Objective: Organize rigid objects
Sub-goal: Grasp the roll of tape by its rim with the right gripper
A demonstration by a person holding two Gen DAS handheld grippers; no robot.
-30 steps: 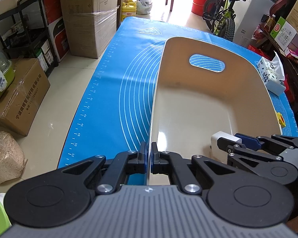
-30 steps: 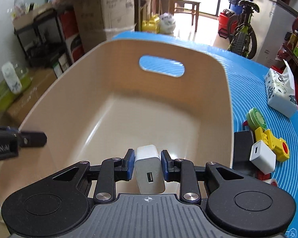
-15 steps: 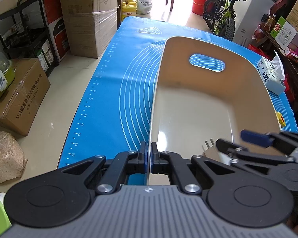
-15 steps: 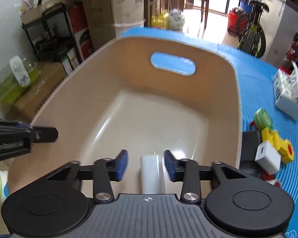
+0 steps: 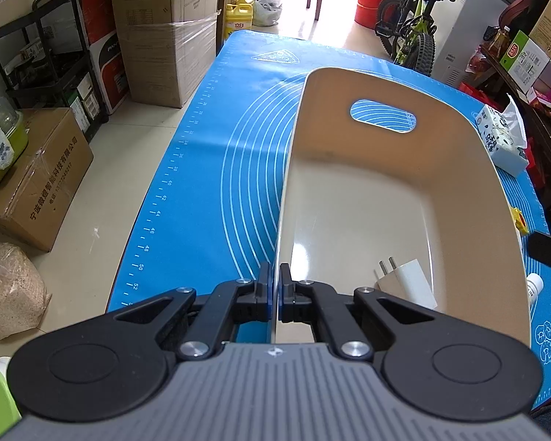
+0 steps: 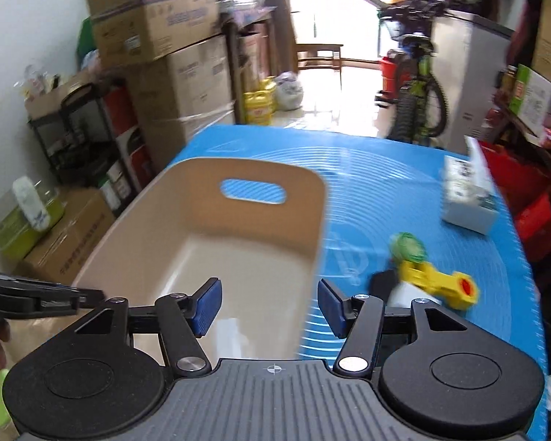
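A beige bin (image 5: 385, 169) with a handle slot stands on the blue mat (image 5: 209, 169). My left gripper (image 5: 274, 282) is shut on the bin's near left wall. A white plug adapter (image 5: 407, 283) lies on the bin floor at the near end, prongs up-left. My right gripper (image 6: 270, 305) hangs above the bin's (image 6: 202, 228) right wall with its jaws opening and nothing between them. To its right on the mat (image 6: 385, 183) lie a yellow toy (image 6: 440, 284), a green disc (image 6: 409, 246), a black block (image 6: 382, 284) and a white cube (image 6: 402, 296), partly hidden by a finger.
A tissue pack (image 6: 466, 198) sits at the mat's far right. Cardboard boxes (image 5: 165, 22), a black shelf (image 5: 47, 47) and a bicycle (image 5: 415, 36) stand beyond the table. The left gripper's arm (image 6: 36, 294) crosses the right wrist view's left edge.
The right gripper opened and let go of the white adapter, which now lies in the bin. It then rose and swung right, out of the left wrist view save a tip.
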